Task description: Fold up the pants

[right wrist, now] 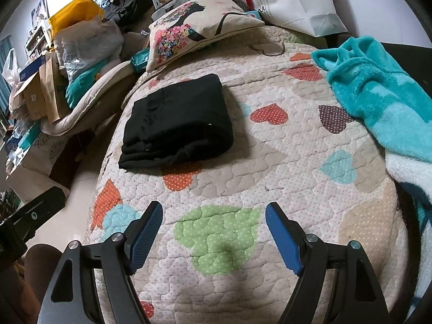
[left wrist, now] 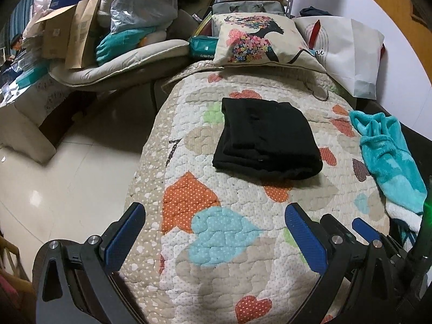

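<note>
Lying folded on quilt [left wrist: 243, 256], black pants [left wrist: 266, 140] beyond spread fingers [left wrist: 127, 232]

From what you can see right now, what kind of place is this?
Probably a cluttered room in a home: a heart-patterned quilt holds folded black pants, a printed cushion lies behind, and bags and boxes pile up nearby.

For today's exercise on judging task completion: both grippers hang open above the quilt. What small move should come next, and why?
Probably draw both grippers back: the black pants already lie folded in a compact stack on the quilt, and the left gripper and right gripper hold nothing.
</note>
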{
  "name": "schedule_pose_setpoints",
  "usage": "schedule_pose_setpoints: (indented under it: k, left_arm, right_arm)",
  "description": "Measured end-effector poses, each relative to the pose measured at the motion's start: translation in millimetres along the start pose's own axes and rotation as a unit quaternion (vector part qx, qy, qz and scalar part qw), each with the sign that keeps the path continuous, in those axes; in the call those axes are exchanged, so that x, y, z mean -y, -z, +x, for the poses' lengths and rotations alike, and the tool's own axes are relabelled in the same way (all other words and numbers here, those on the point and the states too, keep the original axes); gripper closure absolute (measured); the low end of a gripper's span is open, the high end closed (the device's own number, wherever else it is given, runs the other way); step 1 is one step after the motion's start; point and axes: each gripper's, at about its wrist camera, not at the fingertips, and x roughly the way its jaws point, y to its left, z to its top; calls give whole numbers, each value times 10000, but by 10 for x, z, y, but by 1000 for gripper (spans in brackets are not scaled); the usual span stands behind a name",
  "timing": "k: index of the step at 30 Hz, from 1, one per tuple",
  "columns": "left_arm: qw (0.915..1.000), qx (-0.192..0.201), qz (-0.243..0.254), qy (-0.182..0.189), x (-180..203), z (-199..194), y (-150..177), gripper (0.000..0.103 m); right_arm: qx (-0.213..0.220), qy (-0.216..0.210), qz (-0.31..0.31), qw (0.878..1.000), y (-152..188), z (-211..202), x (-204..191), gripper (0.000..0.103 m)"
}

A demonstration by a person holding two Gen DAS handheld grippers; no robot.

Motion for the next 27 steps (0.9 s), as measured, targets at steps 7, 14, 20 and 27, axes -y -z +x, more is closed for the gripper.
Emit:
schedule_pose_setpoints:
  k: [7, 14, 20, 27]
  left_arm:
    - [9999, -103, -11, 58, 3, 42, 26, 0]
    - [9996, -237, -73, 127, -16, 104, 40, 0]
    - [9993, -318, -106, 150, -28, 145, 57, 0]
    - [9992, -351, -125, 165, -39, 171, 66, 0]
  right_arm:
    - [-49, 12, -20, 10000, 10, 24, -16, 19]
    - [-89, 19, -56, 9999, 22, 47, -33, 19]
    - [-123, 28, -85, 9999, 29, 67, -48, 19]
    - [-175, 42, -100, 9998, 37, 97, -48, 19]
